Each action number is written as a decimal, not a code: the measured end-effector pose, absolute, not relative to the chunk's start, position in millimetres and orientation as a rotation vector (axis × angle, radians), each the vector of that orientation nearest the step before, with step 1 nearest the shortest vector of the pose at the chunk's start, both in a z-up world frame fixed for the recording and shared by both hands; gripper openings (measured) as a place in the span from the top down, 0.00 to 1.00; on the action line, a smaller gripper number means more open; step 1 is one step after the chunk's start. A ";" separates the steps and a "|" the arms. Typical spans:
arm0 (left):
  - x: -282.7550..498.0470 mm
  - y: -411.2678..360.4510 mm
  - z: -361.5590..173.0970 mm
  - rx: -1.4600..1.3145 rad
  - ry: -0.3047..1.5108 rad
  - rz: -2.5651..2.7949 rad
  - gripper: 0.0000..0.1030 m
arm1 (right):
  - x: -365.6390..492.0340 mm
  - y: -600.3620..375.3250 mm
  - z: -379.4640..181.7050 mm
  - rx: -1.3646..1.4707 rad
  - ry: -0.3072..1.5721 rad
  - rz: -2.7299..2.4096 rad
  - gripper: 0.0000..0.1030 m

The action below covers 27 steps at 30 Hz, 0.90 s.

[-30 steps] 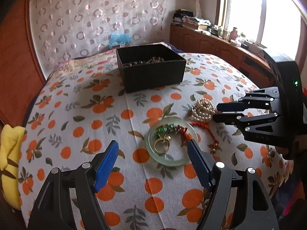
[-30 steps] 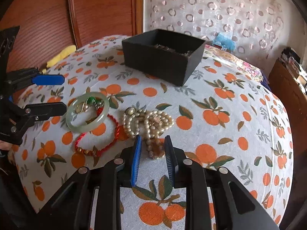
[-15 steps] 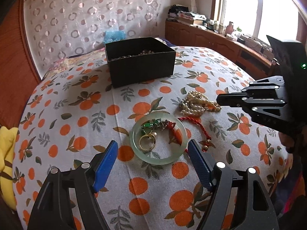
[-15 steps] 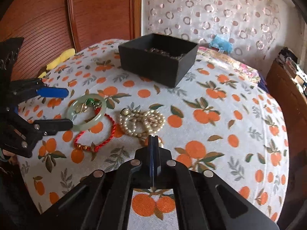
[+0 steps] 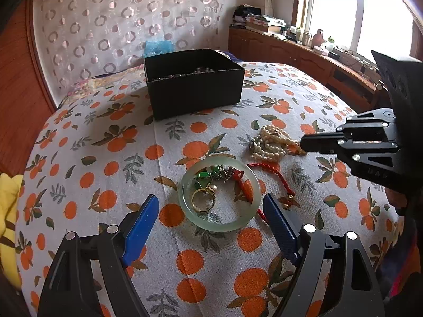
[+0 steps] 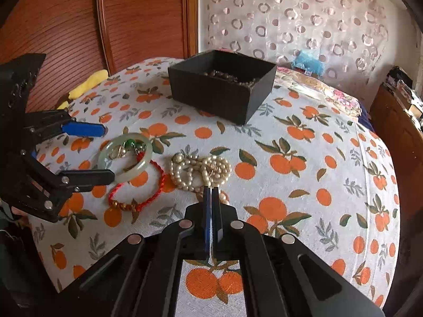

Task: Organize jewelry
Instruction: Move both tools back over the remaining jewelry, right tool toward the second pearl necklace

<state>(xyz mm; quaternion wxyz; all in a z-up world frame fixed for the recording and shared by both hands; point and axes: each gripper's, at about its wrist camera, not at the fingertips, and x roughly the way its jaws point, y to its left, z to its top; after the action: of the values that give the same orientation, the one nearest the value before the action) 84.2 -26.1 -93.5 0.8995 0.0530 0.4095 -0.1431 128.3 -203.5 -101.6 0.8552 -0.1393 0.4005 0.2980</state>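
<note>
A pearl necklace (image 6: 198, 170) lies bunched on the orange-print cloth; it also shows in the left wrist view (image 5: 272, 142). My right gripper (image 6: 211, 192) is shut at its near edge, pinching a strand. A pale green jade bangle (image 5: 219, 192) lies in front of my open left gripper (image 5: 211, 211), with a gold ring (image 5: 202, 200) and green beads (image 5: 208, 175) inside it. A red cord bracelet (image 6: 137, 187) lies beside the bangle. A black box (image 5: 193, 82) with beads in it stands farther back.
A yellow cloth (image 5: 8, 211) lies at the bed's left edge. A wooden headboard (image 6: 79, 26) and a patterned curtain (image 5: 119, 26) stand behind. A wooden cabinet (image 5: 304, 60) with clutter runs under the window on the right.
My right gripper has closed from open onto the near edge of the pearl necklace. My left gripper has stayed open and drifted slightly relative to the bangle.
</note>
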 end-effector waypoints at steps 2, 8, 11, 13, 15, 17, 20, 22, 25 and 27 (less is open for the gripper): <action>84.4 -26.3 -93.6 0.109 0.848 -0.296 0.25 | 127.9 -203.1 -104.7 -0.294 0.857 0.635 0.98; 83.7 -26.0 -93.8 0.109 0.847 -0.296 0.25 | 130.6 -200.4 -110.7 -0.311 0.881 0.632 0.91; 83.0 -25.7 -94.2 0.107 0.846 -0.294 0.25 | 129.1 -200.6 -104.4 -0.302 0.864 0.643 0.91; 82.9 -26.1 -94.6 0.105 0.846 -0.295 0.25 | 127.7 -201.3 -99.1 -0.300 0.846 0.642 0.88; 82.3 -25.9 -94.7 0.107 0.846 -0.294 0.25 | 129.1 -202.3 -97.2 -0.301 0.844 0.642 0.83; 82.1 -25.7 -94.4 0.105 0.846 -0.294 0.25 | 133.8 -202.3 -100.8 -0.316 0.858 0.633 0.83; 82.2 -25.7 -94.5 0.105 0.847 -0.294 0.25 | 137.9 -202.0 -107.9 -0.325 0.878 0.643 0.83; 82.3 -25.7 -94.6 0.105 0.847 -0.294 0.25 | 137.5 -200.3 -109.3 -0.328 0.889 0.658 0.80; 82.3 -25.7 -95.1 0.105 0.845 -0.296 0.25 | 135.7 -193.5 -111.4 -0.363 0.902 0.672 0.80; 83.3 -27.5 -95.6 0.108 0.848 -0.300 0.25 | 137.0 -191.6 -111.3 -0.368 0.912 0.674 0.80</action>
<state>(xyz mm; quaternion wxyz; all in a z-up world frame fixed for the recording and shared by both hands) 83.3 -27.5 -95.6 0.8991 0.0522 0.4097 -0.1448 137.0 -191.6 -111.3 0.8275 -0.1734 0.4293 0.3175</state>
